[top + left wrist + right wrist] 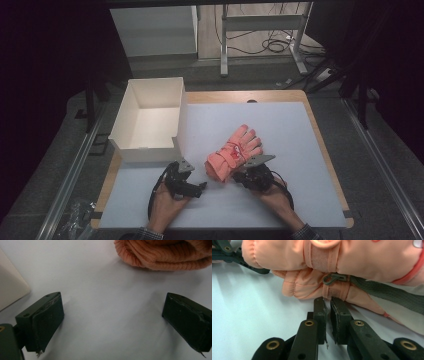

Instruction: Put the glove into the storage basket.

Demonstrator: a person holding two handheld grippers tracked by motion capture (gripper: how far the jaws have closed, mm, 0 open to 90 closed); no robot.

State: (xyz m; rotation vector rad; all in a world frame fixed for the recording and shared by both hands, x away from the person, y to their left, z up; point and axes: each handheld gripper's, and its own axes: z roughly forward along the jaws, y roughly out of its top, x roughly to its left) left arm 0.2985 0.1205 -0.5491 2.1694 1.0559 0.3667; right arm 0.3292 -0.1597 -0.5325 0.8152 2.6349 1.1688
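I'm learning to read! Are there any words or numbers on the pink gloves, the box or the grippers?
No readable words or numbers anywhere.
Pink gloves: red markings, too blurred to read as letters.
White box: plain.
Left gripper and right gripper: no labels to be seen.

left hand-held gripper (199, 188): jaws wide | right hand-held gripper (328, 305): jaws nearly closed

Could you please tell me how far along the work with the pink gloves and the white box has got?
Nothing looks done yet: the white box holds nothing that can be seen. In hand: the right tongs are nearly shut at the cuff edge of the pink gloves; whether they pinch fabric is unclear. The left tongs stand open over the white mat, short of the knit cuff. Probably left: lifting the gloves into the box.
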